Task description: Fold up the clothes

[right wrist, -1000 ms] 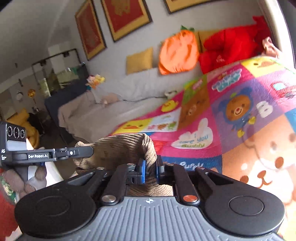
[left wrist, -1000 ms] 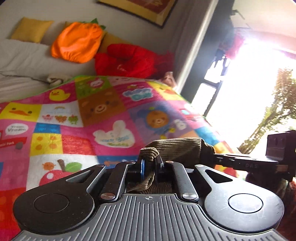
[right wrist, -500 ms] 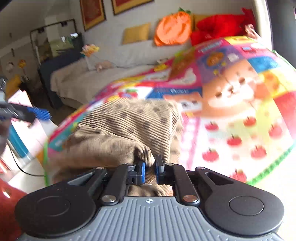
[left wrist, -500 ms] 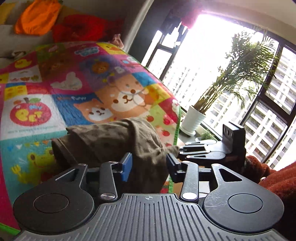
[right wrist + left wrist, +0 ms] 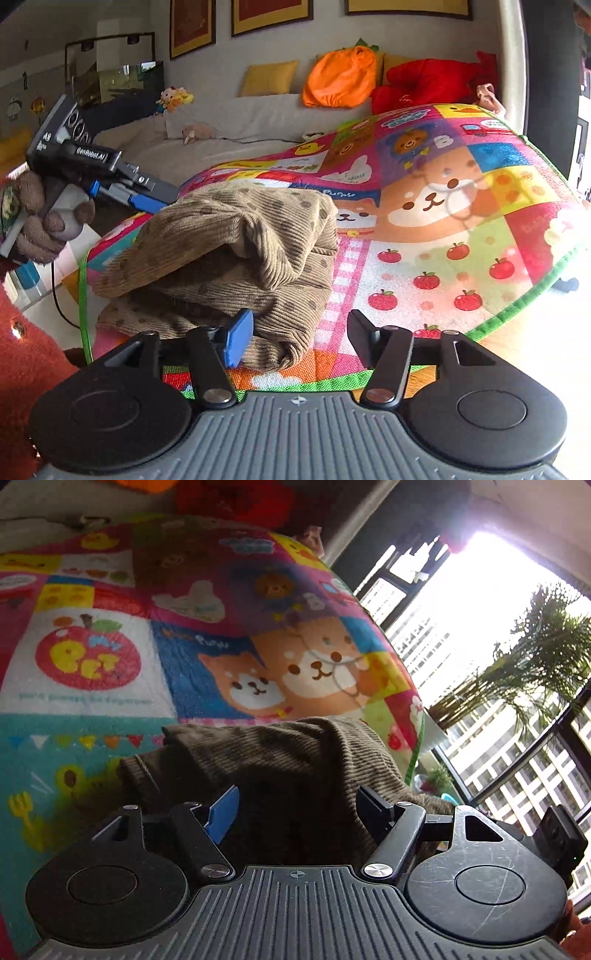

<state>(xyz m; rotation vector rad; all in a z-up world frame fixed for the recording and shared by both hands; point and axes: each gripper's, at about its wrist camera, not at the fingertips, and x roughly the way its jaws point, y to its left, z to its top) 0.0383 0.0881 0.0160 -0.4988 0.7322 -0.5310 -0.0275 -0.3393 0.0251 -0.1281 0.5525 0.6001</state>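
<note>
A brown corduroy garment with dark dots [image 5: 236, 254] lies folded in a loose bundle near the front corner of the colourful play mat [image 5: 443, 236]. My right gripper [image 5: 295, 338] is open just in front of the bundle, its blue-padded left finger [image 5: 238, 336] beside the cloth's lower fold. My left gripper [image 5: 301, 808] is open too, its fingers spread on either side of the garment [image 5: 280, 764], which fills the gap but is not clamped. In the right wrist view the left gripper [image 5: 147, 197] reaches in from the left, held by a gloved hand [image 5: 48, 225].
The mat [image 5: 92, 686] ends in a green border [image 5: 295, 384] close to me. A white couch [image 5: 236, 122] with orange, yellow and red cushions stands behind. At the right are a tall window [image 5: 498, 664] and a potted plant [image 5: 535, 657].
Both grippers have opened and let go of the garment, which now rests on the mat. The right gripper has backed away a little.
</note>
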